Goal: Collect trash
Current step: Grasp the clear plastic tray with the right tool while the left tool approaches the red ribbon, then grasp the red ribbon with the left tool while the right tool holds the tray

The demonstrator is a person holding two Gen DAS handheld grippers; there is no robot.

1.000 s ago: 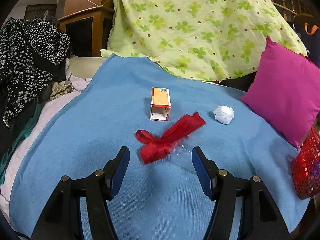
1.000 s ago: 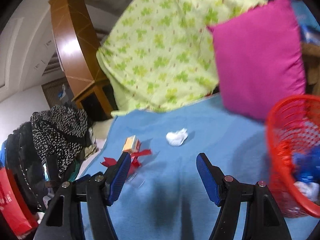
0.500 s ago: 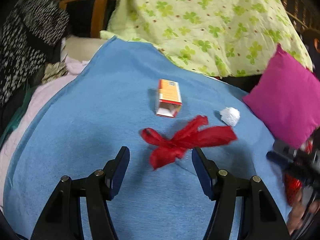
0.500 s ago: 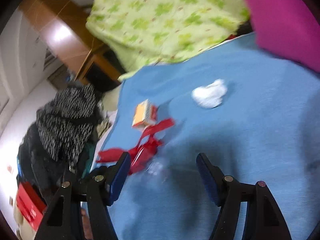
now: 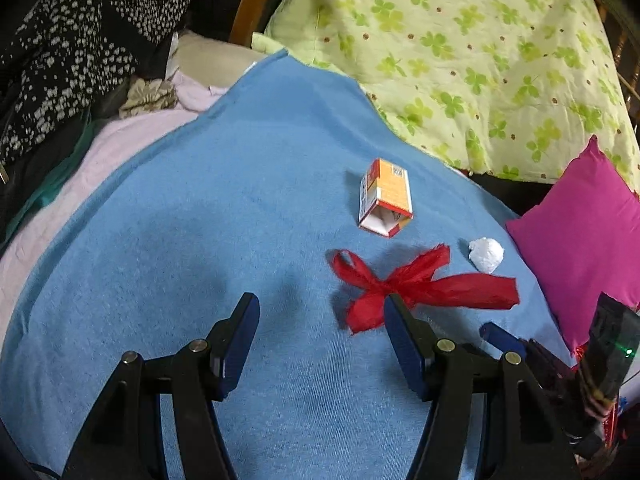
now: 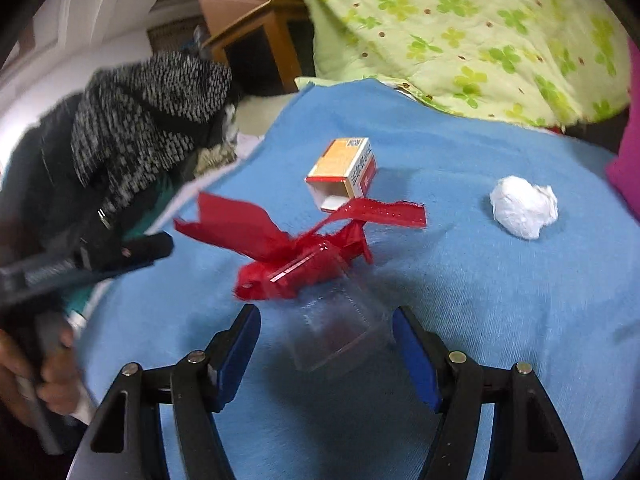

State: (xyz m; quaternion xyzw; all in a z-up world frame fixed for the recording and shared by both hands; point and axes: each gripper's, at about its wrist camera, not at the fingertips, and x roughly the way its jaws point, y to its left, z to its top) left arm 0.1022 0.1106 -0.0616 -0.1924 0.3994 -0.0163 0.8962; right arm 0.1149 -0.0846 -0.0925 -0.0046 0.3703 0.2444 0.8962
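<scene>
Trash lies scattered on the blue blanket point(image 5: 200, 240). Right in front of the right gripper point(image 6: 326, 344), between its spread blue fingertips but touching neither, sits a clear plastic box point(image 6: 340, 330) with a red ribbon bow point(image 6: 296, 244) tied to its far end. Beyond the bow lies an orange carton point(image 6: 344, 168), its open end turned toward the gripper, and off to the right of that gripper rests a crumpled white paper ball point(image 6: 524, 210), well apart from the carton. Both of the right gripper's jaws stand wide and hold nothing.

From the left gripper point(image 5: 318, 336), the red ribbon bow point(image 5: 416, 284) lies just past its right fingertip, the orange carton point(image 5: 386, 198) farther ahead, and the paper ball point(image 5: 486, 254) ahead to the right. Its jaws are also spread wide and grip nothing. A magenta pillow point(image 5: 580, 240) sits at the far right, a green clover-print quilt point(image 5: 460, 52) is heaped beyond the blanket, and a black-and-white speckled garment point(image 5: 80, 52) lies at the far left.
</scene>
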